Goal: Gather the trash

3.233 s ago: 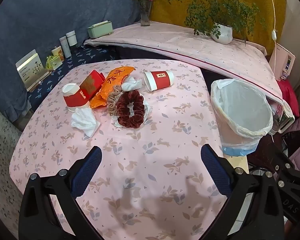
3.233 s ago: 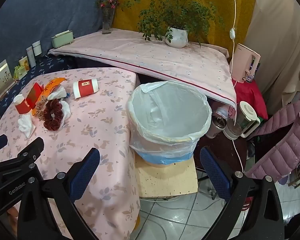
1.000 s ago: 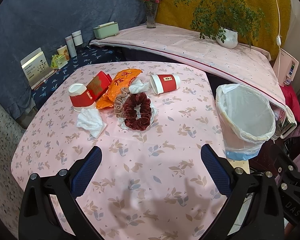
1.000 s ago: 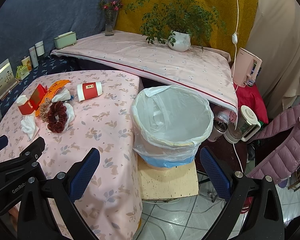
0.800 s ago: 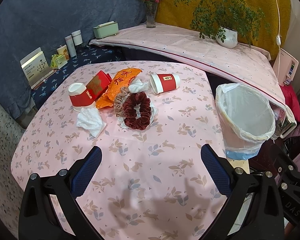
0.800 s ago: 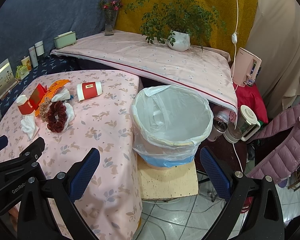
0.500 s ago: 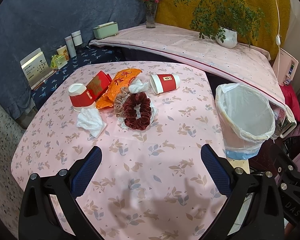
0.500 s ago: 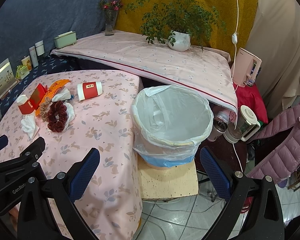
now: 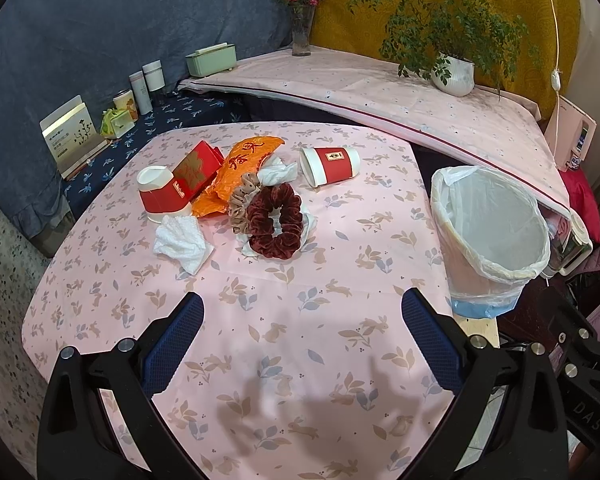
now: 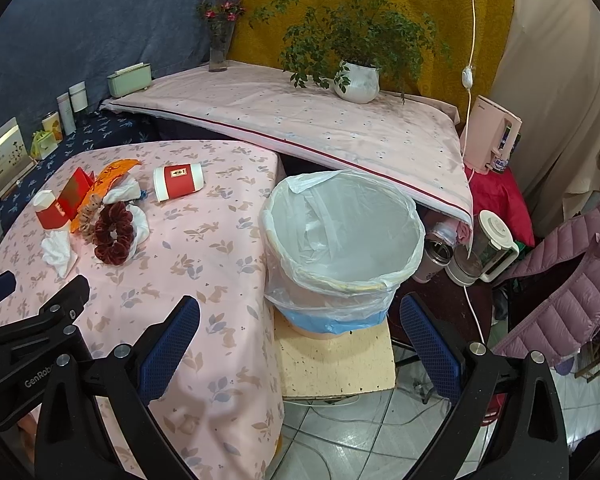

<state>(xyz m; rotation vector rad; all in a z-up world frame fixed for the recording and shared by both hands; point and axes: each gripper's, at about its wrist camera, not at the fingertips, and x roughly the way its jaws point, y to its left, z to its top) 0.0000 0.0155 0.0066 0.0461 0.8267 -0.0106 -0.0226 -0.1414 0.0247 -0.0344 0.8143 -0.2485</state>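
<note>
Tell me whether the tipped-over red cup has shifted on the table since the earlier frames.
No. The tipped-over red cup still lies on its side just right of the crumpled tissue by the orange wrapper; only the camera's framing drifted slightly.

A potted plant point(image 10: 356, 80) (green, leafy) and flower vase point(image 10: 219, 54) share the shelf.

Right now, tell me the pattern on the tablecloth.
The tablecloth is pale pink, printed with small rabbits and leaves; the left wrist view shows it best.
</note>
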